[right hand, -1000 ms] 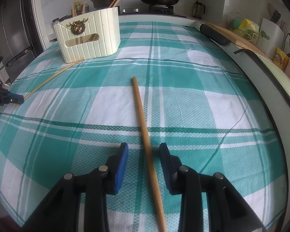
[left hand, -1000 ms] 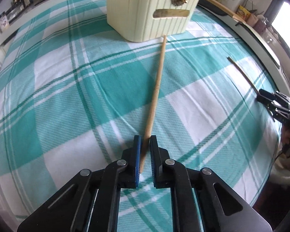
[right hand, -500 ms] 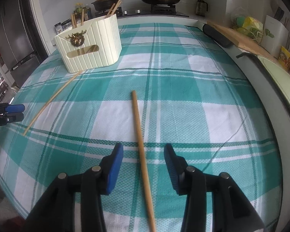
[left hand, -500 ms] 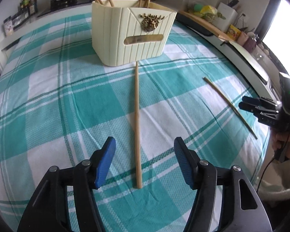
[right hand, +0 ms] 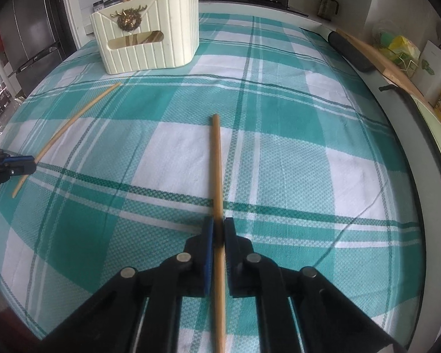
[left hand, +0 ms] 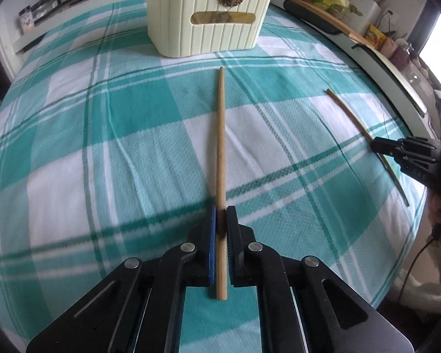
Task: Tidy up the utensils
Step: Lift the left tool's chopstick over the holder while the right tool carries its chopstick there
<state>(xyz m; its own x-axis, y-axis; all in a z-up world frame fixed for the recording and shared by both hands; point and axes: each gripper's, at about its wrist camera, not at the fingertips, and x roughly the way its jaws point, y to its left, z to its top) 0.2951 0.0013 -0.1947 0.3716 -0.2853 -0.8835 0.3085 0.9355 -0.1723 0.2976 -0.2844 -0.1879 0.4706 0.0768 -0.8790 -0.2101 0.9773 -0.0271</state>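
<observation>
Faintly, "LAI" on left claw (right hand: 29, 161)

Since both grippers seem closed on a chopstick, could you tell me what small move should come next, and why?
Probably lift both chopsticks a little off the cloth. The left gripper is shut on the left chopstick and the right gripper on the right chopstick, yet both sticks appear to lie flat, short of the holder.

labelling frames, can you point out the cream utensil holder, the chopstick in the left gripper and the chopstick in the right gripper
cream utensil holder (left hand: 208, 20): left wrist view, ribbed front wall.
left gripper's chopstick (left hand: 220, 135): left wrist view, mid-shaft ahead of the fingers.
right gripper's chopstick (right hand: 217, 164): right wrist view, mid-shaft ahead of the fingers.
</observation>
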